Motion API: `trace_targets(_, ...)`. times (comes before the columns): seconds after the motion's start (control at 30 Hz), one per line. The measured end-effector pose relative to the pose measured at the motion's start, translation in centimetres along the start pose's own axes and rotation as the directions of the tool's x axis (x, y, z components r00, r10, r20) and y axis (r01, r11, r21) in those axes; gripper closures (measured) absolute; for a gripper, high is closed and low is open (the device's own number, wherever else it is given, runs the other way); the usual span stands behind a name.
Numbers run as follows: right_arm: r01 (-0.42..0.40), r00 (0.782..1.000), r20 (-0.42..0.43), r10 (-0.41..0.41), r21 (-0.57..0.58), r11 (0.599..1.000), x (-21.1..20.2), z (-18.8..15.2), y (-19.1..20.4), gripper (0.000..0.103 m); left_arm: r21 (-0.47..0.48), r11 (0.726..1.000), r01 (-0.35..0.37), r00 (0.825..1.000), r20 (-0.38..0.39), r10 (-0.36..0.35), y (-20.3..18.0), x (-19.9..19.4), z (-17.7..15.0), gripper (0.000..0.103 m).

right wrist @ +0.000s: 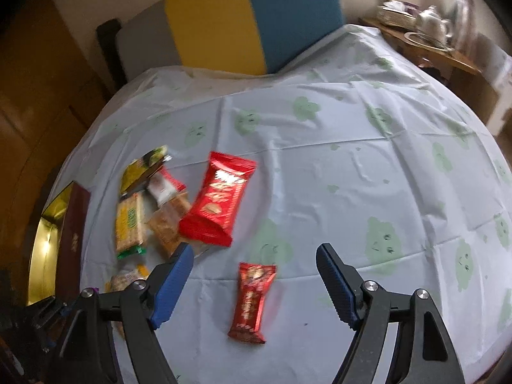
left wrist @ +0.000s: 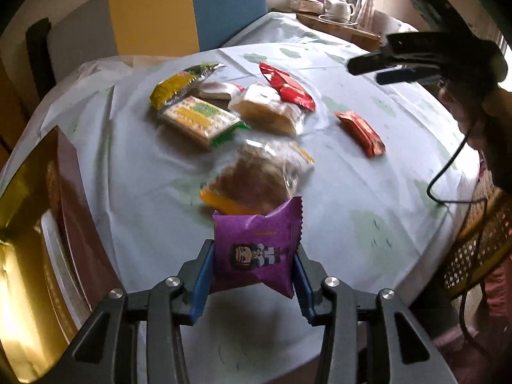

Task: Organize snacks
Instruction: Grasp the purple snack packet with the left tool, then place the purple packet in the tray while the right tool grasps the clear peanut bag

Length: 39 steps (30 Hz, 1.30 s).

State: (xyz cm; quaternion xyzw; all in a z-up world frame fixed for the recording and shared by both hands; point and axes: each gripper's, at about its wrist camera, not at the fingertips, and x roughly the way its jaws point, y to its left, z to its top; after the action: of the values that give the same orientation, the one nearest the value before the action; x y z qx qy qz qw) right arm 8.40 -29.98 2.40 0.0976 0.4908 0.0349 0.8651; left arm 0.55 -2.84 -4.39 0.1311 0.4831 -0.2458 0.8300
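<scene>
A purple snack packet (left wrist: 256, 243) stands upright between the blue pads of my left gripper (left wrist: 254, 256), which is shut on its two sides just above the table. Beyond it lie a clear pack of brown pastry (left wrist: 259, 179), a yellow-green cracker pack (left wrist: 200, 120), a yellow bag (left wrist: 182, 84), another clear pastry pack (left wrist: 265, 108) and a large red packet (left wrist: 288, 86). My right gripper (right wrist: 254, 251) hangs open over a small red bar (right wrist: 251, 302), with nothing between its fingers. The large red packet (right wrist: 219, 201) lies just past it.
An open box with a gold lining (left wrist: 22, 224) and a maroon wall (right wrist: 73, 224) sits at the table's left edge. The tablecloth (right wrist: 352, 176) is pale blue with green faces. A side table with a white teapot (left wrist: 340, 4) stands behind. A wicker chair (left wrist: 480, 240) is at right.
</scene>
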Motion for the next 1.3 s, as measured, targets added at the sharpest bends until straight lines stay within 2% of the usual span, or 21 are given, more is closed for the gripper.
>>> trace_targets(0.1,-0.066,0.997,-0.043,0.064,-0.057,0.996,0.6,-0.5,1.4,0.024,-0.031,0.999,0.020,1.000,-0.002,-0.020,0.1,-0.2,-0.6,0.057)
trace_targets(0.17,-0.150,0.985,-0.102,0.142,-0.084,0.985,1.2,-1.0,2.5,0.024,-0.042,0.999,0.021,1.000,-0.001,-0.021,0.3,-0.3,-0.9,0.057)
trace_targets(0.23,-0.264,0.953,-0.176,0.245,-0.093,0.960,1.8,-1.8,3.7,0.024,-0.046,0.999,0.018,1.000,-0.003,-0.019,0.5,-0.2,-1.1,0.057)
trace_targets(0.3,-0.369,0.903,-0.267,0.338,-0.076,0.926,2.7,-2.7,5.0,0.024,-0.058,0.998,0.030,1.000,0.002,-0.030,0.9,-0.3,-1.2,0.057)
trace_targets(0.4,-0.407,0.871,-0.332,0.363,-0.072,0.911,3.4,-3.9,6.8,0.024,-0.065,0.997,0.047,0.999,0.018,-0.046,1.2,-0.6,-1.4,0.057)
trace_targets(0.5,-0.420,0.846,-0.362,0.391,-0.001,0.908,4.6,-4.7,7.9,0.024,-0.060,0.996,0.061,0.997,0.042,-0.058,1.3,-1.2,-1.6,0.057)
trace_targets(0.57,-0.387,0.852,-0.360,0.381,0.058,0.920,6.1,-5.0,8.4,0.024,-0.048,0.997,0.067,0.996,0.064,-0.064,1.3,-2.0,-1.7,0.057)
trace_targets(0.67,-0.391,0.847,-0.330,0.416,0.141,0.910,7.5,-4.9,9.2,0.024,-0.034,0.996,0.083,0.992,0.099,-0.080,1.3,-3.2,-1.9,0.057)
trace_targets(0.73,-0.357,0.874,-0.283,0.396,0.181,0.917,8.1,-4.6,9.5,0.024,-0.037,0.994,0.099,0.989,0.115,-0.095,1.5,-4.0,-2.1,0.057)
trace_targets(0.83,-0.322,0.899,-0.237,0.368,0.213,0.923,8.8,-4.1,10.0,0.025,-0.063,0.988,0.144,0.978,0.161,-0.132,2.3,-5.9,-2.2,0.057)
trace_targets(0.93,-0.252,0.935,-0.220,0.276,0.134,0.959,9.1,-3.9,11.5,0.025,-0.136,0.975,0.174,0.962,0.234,-0.139,3.9,-8.2,-2.2,0.057)
trace_targets(1.03,-0.185,0.959,-0.221,0.180,-0.001,0.983,9.2,-4.5,13.7,0.025,-0.248,0.949,0.196,0.945,0.305,-0.115,7.0,-10.7,-2.2,0.057)
trace_targets(1.1,-0.121,0.973,-0.210,0.095,-0.116,0.986,9.2,-5.3,15.3,0.030,-0.354,0.915,0.192,0.942,0.328,-0.071,9.8,-11.4,-2.2,0.057)
trace_targets(1.17,-0.077,0.981,-0.190,0.043,-0.178,0.981,9.1,-5.8,16.1,0.040,-0.482,0.856,0.185,0.947,0.321,-0.023,12.9,-11.4,-2.5,0.057)
trace_targets(1.2,-0.068,0.983,-0.182,0.032,-0.194,0.979,9.0,-6.0,16.3,0.043,-0.543,0.818,0.188,0.950,0.312,-0.011,14.4,-11.2,-2.6,0.057)
trace_targets(1.3,-0.072,0.984,-0.173,0.035,-0.213,0.974,9.0,-6.5,16.7,0.045,-0.684,0.706,0.183,0.966,0.260,0.001,17.8,-9.9,-3.2,0.057)
